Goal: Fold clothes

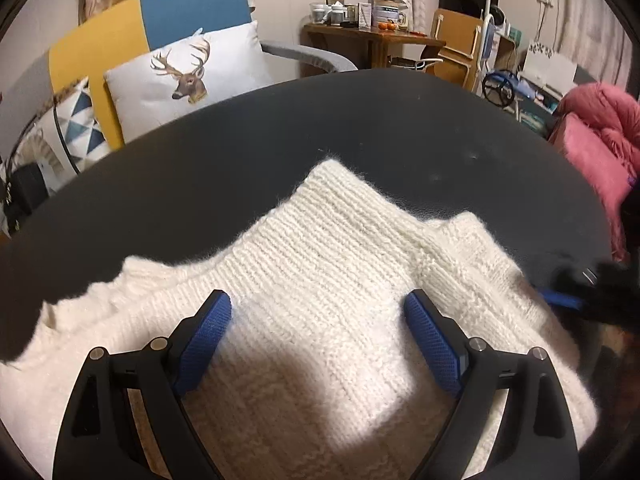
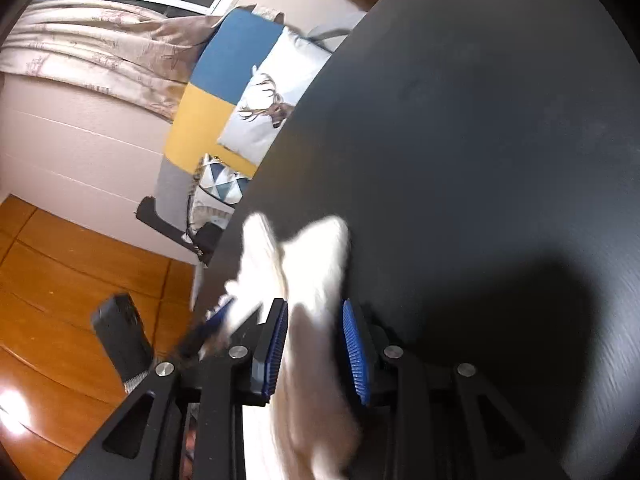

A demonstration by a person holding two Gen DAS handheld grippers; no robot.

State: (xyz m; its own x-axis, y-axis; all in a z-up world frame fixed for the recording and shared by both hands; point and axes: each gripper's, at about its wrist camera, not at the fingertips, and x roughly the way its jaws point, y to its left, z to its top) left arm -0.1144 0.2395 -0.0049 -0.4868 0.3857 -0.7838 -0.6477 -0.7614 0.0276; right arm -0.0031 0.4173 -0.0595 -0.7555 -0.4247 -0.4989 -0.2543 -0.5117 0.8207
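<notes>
A white knit sweater (image 1: pixel 320 264) lies bunched on the round black table (image 1: pixel 280 132). Above its middle, my left gripper (image 1: pixel 318 314) stands open, with only the knit showing between its blue pads (image 1: pixel 208 332). In the right wrist view a blurred fold of the sweater (image 2: pixel 312 280) runs between the two blue pads (image 2: pixel 354 348) of my right gripper (image 2: pixel 316 336), which is shut on it near the table's edge. The right gripper (image 1: pixel 576 292) shows as a dark blur at the sweater's right edge. The left gripper (image 2: pixel 208 328) appears blurred in the right wrist view.
A chair with a deer cushion (image 1: pixel 188 76) stands behind the table, and a pink garment (image 1: pixel 600 136) lies at the right. A wooden side table (image 1: pixel 372 40) with jars is at the back. Wooden floor (image 2: pixel 60 280) lies beside the table, with a dark box (image 2: pixel 120 332) on it.
</notes>
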